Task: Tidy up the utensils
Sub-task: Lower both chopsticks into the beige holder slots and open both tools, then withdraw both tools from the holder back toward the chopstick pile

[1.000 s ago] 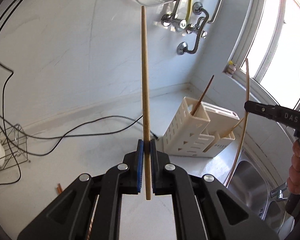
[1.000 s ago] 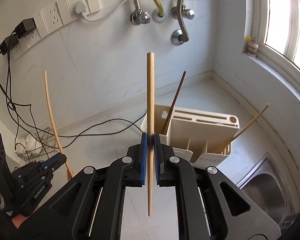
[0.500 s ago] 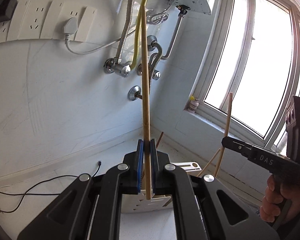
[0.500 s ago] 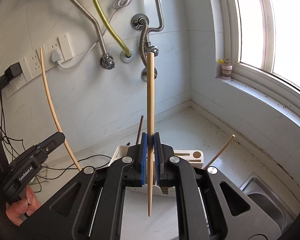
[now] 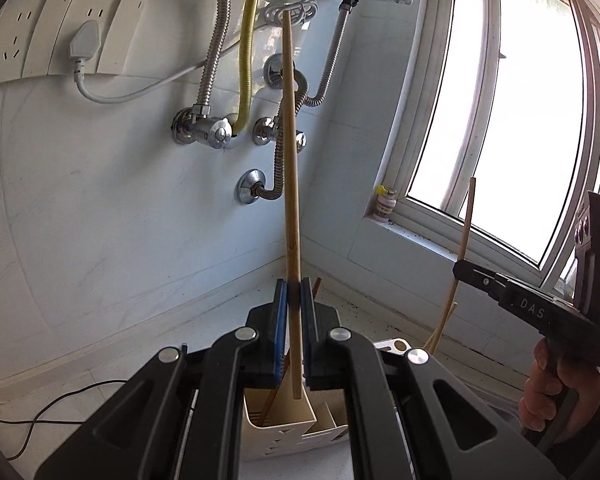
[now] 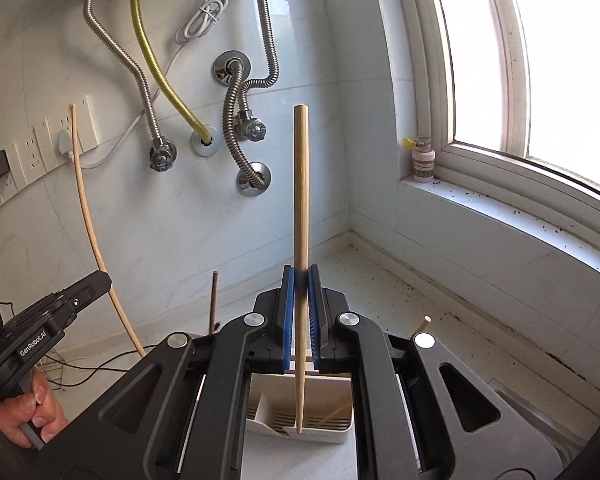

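Note:
My left gripper [image 5: 294, 296] is shut on a light wooden chopstick [image 5: 291, 168] that stands upright, its lower end over the cream utensil holder [image 5: 296, 428]. My right gripper [image 6: 301, 280] is shut on a second light chopstick [image 6: 301, 200], pointed end down over the same utensil holder [image 6: 300, 420]. A dark brown chopstick [image 6: 213, 300] and a pale one [image 6: 420, 326] stick out of the holder. In the left wrist view the right gripper [image 5: 466, 270] shows at the right with its chopstick [image 5: 466, 232]; in the right wrist view the left gripper [image 6: 100, 280] shows at the left.
The holder stands on a white counter [image 6: 380, 272] in a corner below metal hoses [image 6: 236, 120] and a yellow hose [image 6: 160, 80]. A window sill [image 6: 500, 208] with a small bottle [image 6: 422, 160] runs on the right. A sink edge [image 6: 540, 412] lies at right; black cables [image 5: 52, 404] trail at left.
Both grippers have moved in toward the corner and over the utensil holder, chopsticks still gripped upright. The holder now lies beneath the fingers instead of ahead of them.

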Tool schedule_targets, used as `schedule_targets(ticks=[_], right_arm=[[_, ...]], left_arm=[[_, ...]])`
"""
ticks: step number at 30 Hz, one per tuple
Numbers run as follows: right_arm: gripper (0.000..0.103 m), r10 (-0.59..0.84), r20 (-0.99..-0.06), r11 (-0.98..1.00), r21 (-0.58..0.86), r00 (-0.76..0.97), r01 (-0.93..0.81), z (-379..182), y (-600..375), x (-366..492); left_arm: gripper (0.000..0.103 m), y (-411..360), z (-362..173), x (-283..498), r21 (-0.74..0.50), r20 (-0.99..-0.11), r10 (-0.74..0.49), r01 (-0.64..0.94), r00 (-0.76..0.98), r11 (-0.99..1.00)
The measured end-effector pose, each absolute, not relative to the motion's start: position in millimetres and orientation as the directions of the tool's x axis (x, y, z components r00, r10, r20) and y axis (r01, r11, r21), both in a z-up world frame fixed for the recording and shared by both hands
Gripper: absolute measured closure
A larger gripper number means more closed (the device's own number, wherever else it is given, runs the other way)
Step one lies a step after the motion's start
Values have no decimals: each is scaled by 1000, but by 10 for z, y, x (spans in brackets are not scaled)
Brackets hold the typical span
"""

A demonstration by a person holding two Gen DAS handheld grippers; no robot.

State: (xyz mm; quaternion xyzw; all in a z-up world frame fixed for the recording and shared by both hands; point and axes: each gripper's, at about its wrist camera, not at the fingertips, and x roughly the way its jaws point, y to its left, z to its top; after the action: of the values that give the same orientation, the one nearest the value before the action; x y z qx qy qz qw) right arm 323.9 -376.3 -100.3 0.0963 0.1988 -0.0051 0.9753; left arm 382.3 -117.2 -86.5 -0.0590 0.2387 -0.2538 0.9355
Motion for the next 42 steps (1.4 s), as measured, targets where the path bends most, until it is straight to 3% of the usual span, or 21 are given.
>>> schedule_targets(ticks=[19, 20, 21, 22, 23, 24, 26, 31, 35, 37, 39, 42], right_arm=[[96, 9, -397, 986, 157, 918, 59, -1482, -3762, 3425], [88, 7, -393, 986, 156, 919, 59, -1488, -3751, 3412], [58, -6, -381, 985, 156, 924, 70, -1488, -3741, 3383], [43, -22, -357, 984, 157, 934, 83, -1481, -3734, 3335], [36, -27, -337, 984, 157, 941, 85, -1472, -3727, 3300], [36, -21, -337, 984, 159, 941, 79, -1465, -3723, 3295], [36, -21, -340, 984, 161, 940, 80, -1450, -3720, 3290], [36, -32, -319, 981, 172, 947, 91, -1403, -3745, 3226], [25, -40, -290, 976, 193, 956, 100, -1323, -3768, 3152], [23, -45, -267, 976, 194, 963, 99, -1259, -3768, 3099], [12, -64, -238, 976, 190, 969, 111, -1192, -3774, 3039], [9, -74, -210, 974, 192, 975, 116, -1120, -3797, 2962]], left_arm=[[95, -1292, -1473, 3893, -176, -457, -484, 457, 747, 872], [88, -1289, -1485, 3890, -175, -458, -483, 456, 746, 872], [84, -1281, -1485, 3894, -176, -460, -480, 453, 747, 874], [77, -1271, -1487, 3887, -176, -459, -478, 450, 749, 875], [69, -1259, -1482, 3870, -175, -450, -474, 446, 757, 878], [65, -1244, -1475, 3857, -176, -441, -471, 442, 764, 880], [44, -1217, -1457, 3834, -181, -425, -466, 432, 776, 884], [27, -1179, -1355, 3756, -175, -390, -445, 410, 806, 895], [8, -1106, -1245, 3635, -167, -323, -424, 390, 846, 906], [7, -1051, -1197, 3583, -184, -300, -421, 381, 856, 906], [6, -1020, -1154, 3560, -192, -301, -417, 374, 858, 907], [6, -970, -1069, 3502, -198, -294, -413, 368, 862, 908]])
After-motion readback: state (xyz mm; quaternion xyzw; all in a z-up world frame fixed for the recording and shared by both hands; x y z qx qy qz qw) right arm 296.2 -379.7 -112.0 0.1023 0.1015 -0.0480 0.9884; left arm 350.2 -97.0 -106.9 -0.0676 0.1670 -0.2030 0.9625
